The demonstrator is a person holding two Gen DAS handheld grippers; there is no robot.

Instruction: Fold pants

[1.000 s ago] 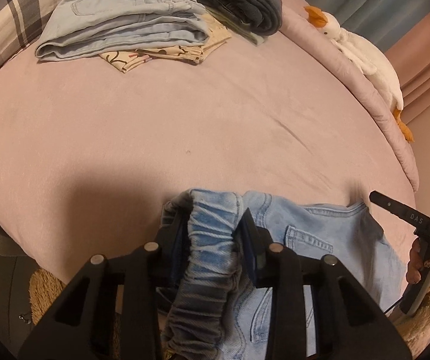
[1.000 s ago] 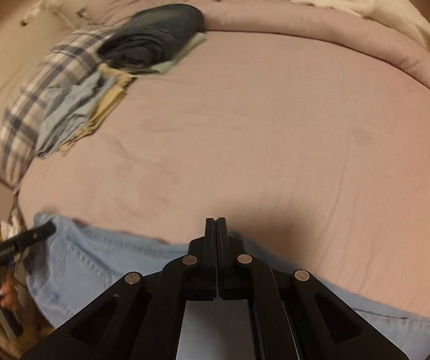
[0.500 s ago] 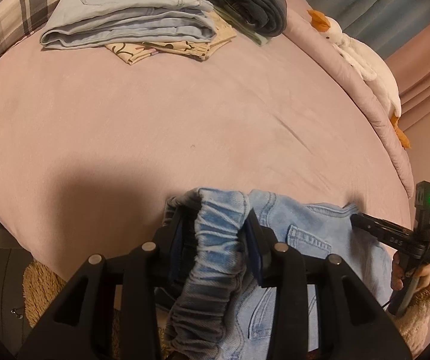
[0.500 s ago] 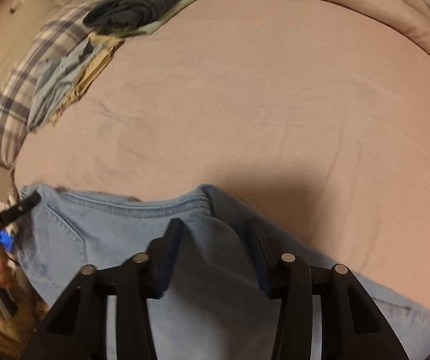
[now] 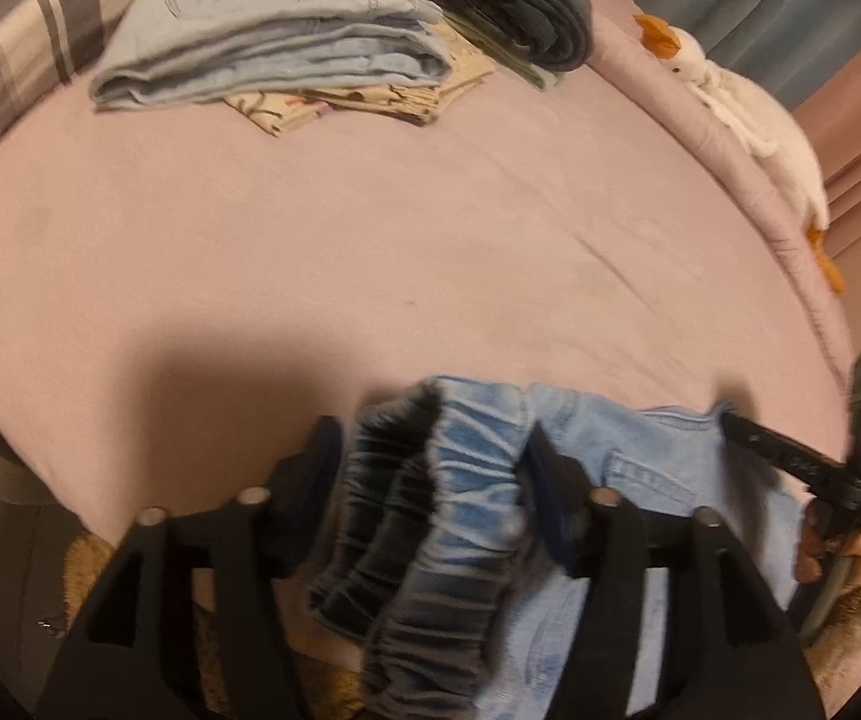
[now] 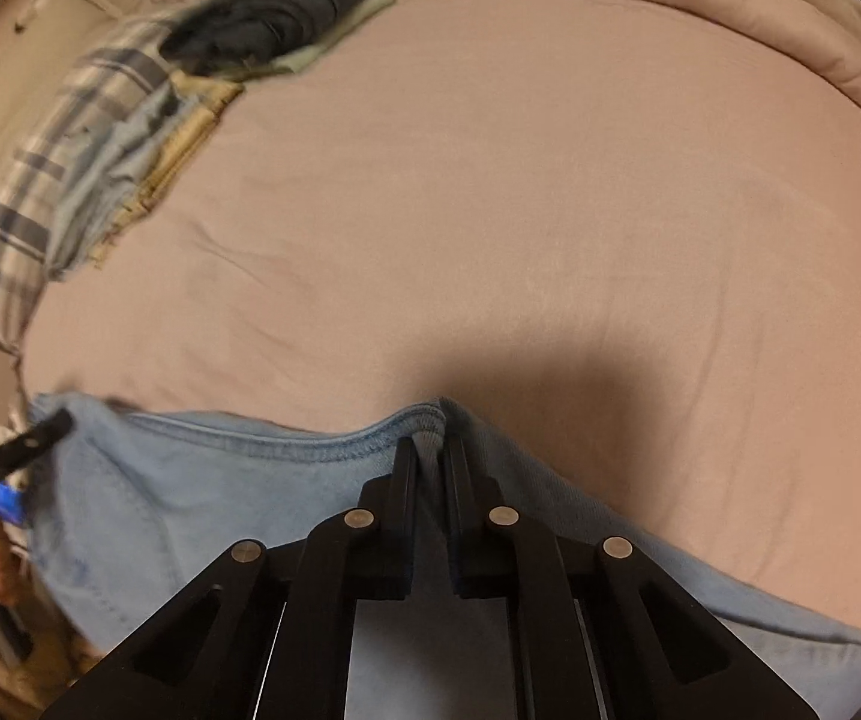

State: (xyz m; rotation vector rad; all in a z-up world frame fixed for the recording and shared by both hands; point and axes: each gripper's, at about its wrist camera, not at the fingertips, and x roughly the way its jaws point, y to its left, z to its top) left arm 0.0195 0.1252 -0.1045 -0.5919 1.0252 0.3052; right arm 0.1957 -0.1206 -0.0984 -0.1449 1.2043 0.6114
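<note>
light blue jeans (image 6: 202,498) lie along the near edge of the pink bed (image 6: 490,210), long axis running left to right. the left gripper (image 5: 433,450) pinches the bunched elastic waistband (image 5: 454,480) at the left end. the right gripper (image 6: 428,450) is pressed together on a seam fold. folded clothes (image 5: 286,54) sit far left.

Pants (image 5: 628,456) on bed's (image 5: 370,252) near edge, seemingly.
</note>
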